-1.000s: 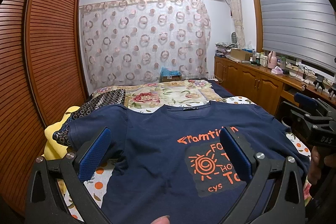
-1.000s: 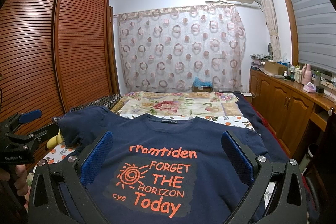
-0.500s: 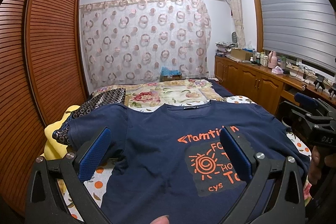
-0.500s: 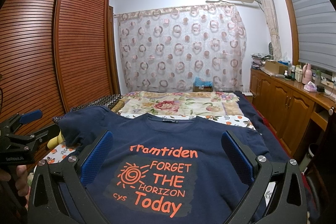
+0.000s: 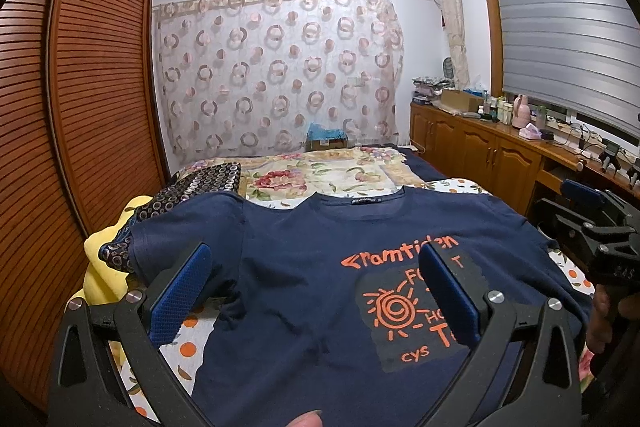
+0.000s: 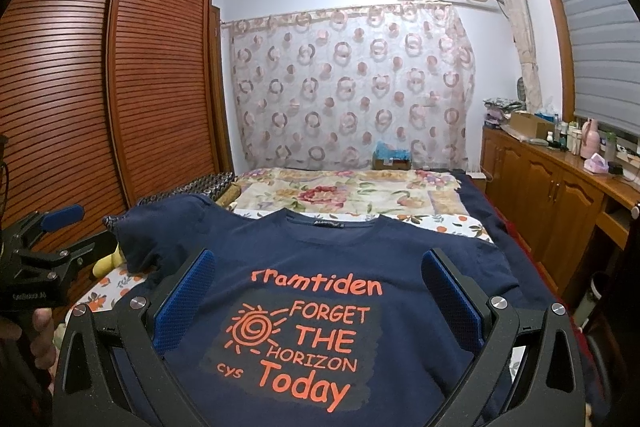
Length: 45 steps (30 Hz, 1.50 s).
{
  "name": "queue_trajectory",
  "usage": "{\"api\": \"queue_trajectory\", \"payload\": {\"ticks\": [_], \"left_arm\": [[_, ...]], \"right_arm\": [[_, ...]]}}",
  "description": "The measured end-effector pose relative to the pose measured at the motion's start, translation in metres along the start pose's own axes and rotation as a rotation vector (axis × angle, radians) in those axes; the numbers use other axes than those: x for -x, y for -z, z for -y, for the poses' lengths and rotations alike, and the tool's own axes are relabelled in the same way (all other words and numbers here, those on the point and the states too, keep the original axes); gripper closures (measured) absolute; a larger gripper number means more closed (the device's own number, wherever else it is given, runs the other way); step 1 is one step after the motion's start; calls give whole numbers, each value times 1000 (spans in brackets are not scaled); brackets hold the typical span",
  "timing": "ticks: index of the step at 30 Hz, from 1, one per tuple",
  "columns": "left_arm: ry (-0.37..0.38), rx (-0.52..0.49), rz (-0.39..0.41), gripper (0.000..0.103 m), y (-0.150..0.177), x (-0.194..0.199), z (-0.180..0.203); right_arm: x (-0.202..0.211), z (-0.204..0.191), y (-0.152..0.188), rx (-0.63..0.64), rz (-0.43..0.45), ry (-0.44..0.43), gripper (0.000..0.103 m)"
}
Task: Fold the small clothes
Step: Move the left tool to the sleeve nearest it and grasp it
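Both grippers hover with jaws spread wide and empty above a navy T-shirt [image 6: 320, 259] laid face up on a bed [image 6: 344, 195]: the left gripper [image 5: 316, 287] over its left half, near the sleeve, the right gripper [image 6: 320, 291] framing the orange print reading "FORGET THE HORIZON Today." The collar points toward a ring-patterned curtain [image 6: 352, 87]. One sleeve appears to rest on a dark patterned cloth [image 5: 192, 187], though the contact is hard to make out.
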<state>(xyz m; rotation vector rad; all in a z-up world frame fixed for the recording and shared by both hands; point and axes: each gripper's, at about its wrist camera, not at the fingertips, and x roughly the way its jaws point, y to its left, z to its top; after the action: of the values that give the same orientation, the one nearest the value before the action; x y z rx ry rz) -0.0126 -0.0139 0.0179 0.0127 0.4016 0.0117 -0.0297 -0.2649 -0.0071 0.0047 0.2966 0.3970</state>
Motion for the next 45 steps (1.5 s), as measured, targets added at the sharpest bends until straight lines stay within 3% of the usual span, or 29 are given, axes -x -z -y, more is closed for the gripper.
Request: {"api": "queue_trajectory", "payload": {"ticks": [9,12,24,33,38,42,45], "left_arm": [[-12,17,-64,0,17,-23,-32],[-23,13,-88,0,23,-29,-44],[-79,40,-145,0,37,-38,-105],[-14,152,-181,0,29,-51,-161],[18,195,-214,16,20,-75,-185],[21,216,-254,35,16,-101,-197],[8,235,-298,40,17,-124,-209]], "right_arm": [[-18,-3,5,22,-61,-42,0],[-24,-3,7,36,-75,-3,0],[-48,5,0,11,-172,-66,3],[-71,12,-10,20,-246,-130,7],[-85,17,-13,51,-275,-143,7],[-94,19,-15,71,-283,-136,7],[-100,20,-15,67,-290,-134,7]]}}
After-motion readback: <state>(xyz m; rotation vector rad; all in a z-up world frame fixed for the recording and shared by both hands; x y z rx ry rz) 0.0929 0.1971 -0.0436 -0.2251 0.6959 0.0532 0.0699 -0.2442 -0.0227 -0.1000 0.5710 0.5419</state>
